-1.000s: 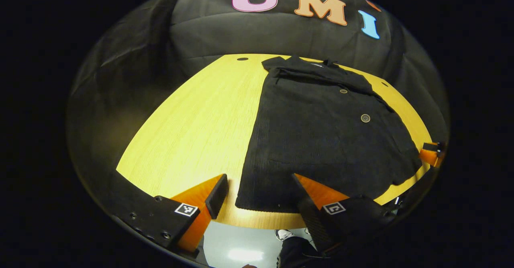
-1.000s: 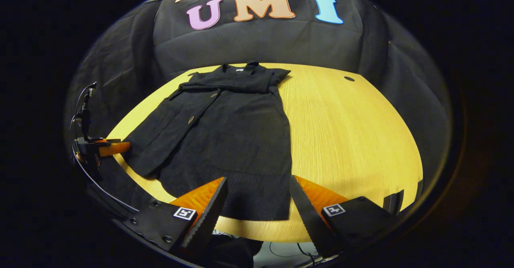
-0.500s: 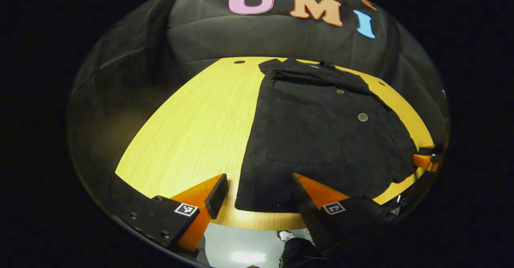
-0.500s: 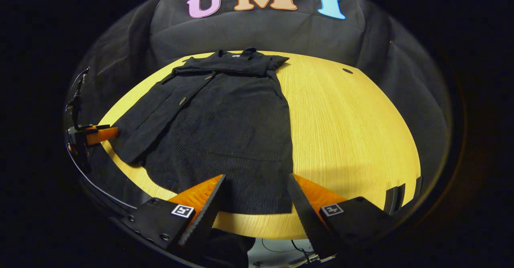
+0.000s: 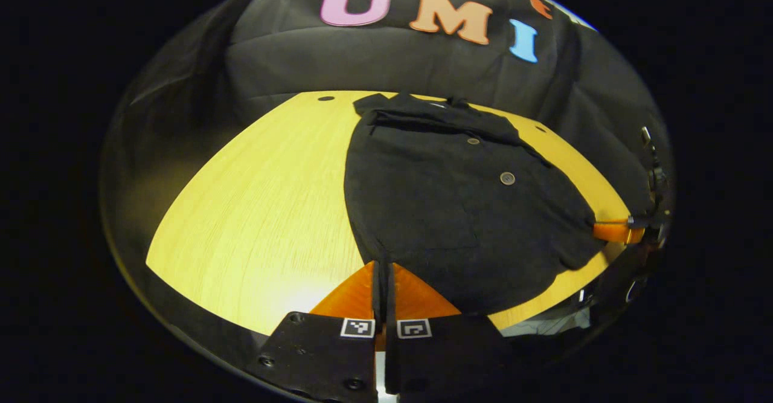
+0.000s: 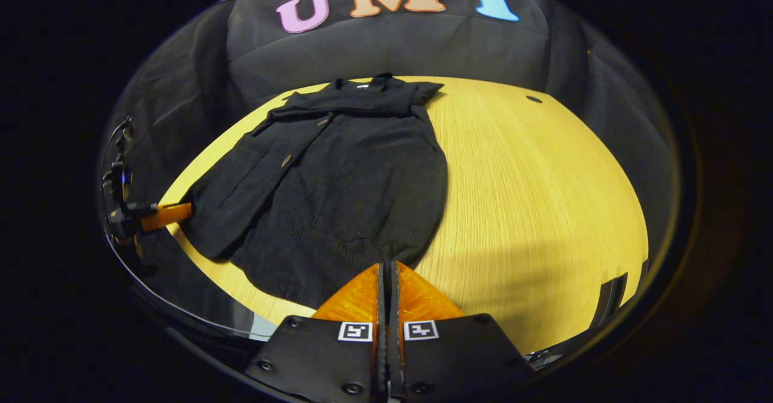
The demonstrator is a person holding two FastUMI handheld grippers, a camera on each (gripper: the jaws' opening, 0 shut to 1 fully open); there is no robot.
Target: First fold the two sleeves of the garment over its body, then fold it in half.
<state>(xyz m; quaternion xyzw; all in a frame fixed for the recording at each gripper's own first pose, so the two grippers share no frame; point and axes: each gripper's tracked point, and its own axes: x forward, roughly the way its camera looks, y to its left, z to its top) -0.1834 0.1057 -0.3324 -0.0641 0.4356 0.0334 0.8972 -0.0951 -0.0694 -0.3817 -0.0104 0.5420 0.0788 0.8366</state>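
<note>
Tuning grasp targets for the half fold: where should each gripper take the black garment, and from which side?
At the two near hem corners, coming in low from the table's near edge. The garment lies flat with sleeves folded in, hem nearest. Both the left gripper and right gripper are already shut on that hem, one at each end.

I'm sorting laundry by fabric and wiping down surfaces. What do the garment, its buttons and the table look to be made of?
Garment: black, matte cloth with fine ribbing, likely a knit or corduroy; it drapes softly where the tongs pinch its hem. Buttons: round and dull brownish, plastic or metal; too small to tell. Table: pale wood-grain top with fine straight lines and a smooth, faintly glossy finish, possibly laminate.
</note>
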